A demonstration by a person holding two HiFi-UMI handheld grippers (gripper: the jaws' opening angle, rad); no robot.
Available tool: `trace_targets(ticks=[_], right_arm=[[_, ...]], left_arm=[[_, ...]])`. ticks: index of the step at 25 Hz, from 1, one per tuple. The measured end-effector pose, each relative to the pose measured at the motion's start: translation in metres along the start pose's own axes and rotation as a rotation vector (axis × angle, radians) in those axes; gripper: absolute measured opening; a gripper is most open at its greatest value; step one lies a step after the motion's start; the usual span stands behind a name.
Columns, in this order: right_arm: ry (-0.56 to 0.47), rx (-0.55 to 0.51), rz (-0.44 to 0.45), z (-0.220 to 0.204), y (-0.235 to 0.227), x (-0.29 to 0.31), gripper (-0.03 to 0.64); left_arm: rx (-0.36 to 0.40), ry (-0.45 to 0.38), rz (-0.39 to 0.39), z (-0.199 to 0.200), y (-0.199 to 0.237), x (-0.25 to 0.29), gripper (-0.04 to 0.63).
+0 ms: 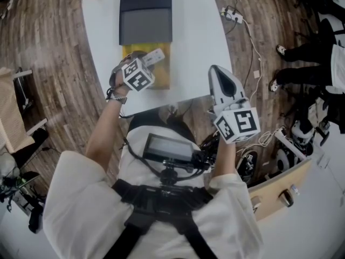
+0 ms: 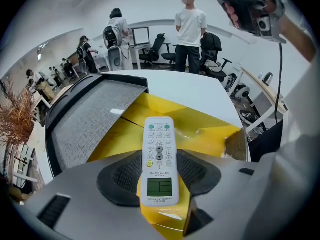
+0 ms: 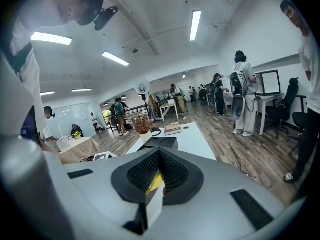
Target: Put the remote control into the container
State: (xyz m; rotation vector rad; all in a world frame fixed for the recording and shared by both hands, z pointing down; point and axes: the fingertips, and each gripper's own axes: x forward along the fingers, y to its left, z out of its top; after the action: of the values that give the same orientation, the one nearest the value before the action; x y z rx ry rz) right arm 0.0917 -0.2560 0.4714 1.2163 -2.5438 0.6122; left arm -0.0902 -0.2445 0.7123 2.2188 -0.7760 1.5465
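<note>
While your left gripper is clamping the white remote control, its jaws are pressing on the 2 long sides at the display end, and the button end is pointing away from you. You are holding the remote over the open yellow container, which is sitting on the white surface near its front edge. The container's dark gray lid is lying open just beyond it. Whether the remote is touching the yellow walls cannot be told. You are keeping your right gripper raised off to the right, beside the surface's near edge; its jaws are pressing together and gripping nothing.
</note>
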Motion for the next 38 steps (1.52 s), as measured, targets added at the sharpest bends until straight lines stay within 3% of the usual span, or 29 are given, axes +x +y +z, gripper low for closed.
trace_targets(ticks=[24, 38], right_arm=[[0.004, 0.01, 0.002, -0.004, -0.005, -0.006, 0.004], [-0.013, -0.024, 0.039, 0.005, 0.008, -0.008, 0.003]], left_arm=[[-0.026, -0.002, -0.032, 0.0, -0.005, 0.001, 0.236], [-0.052, -0.046, 0.04, -0.004, 0.006, -0.025, 0.236]])
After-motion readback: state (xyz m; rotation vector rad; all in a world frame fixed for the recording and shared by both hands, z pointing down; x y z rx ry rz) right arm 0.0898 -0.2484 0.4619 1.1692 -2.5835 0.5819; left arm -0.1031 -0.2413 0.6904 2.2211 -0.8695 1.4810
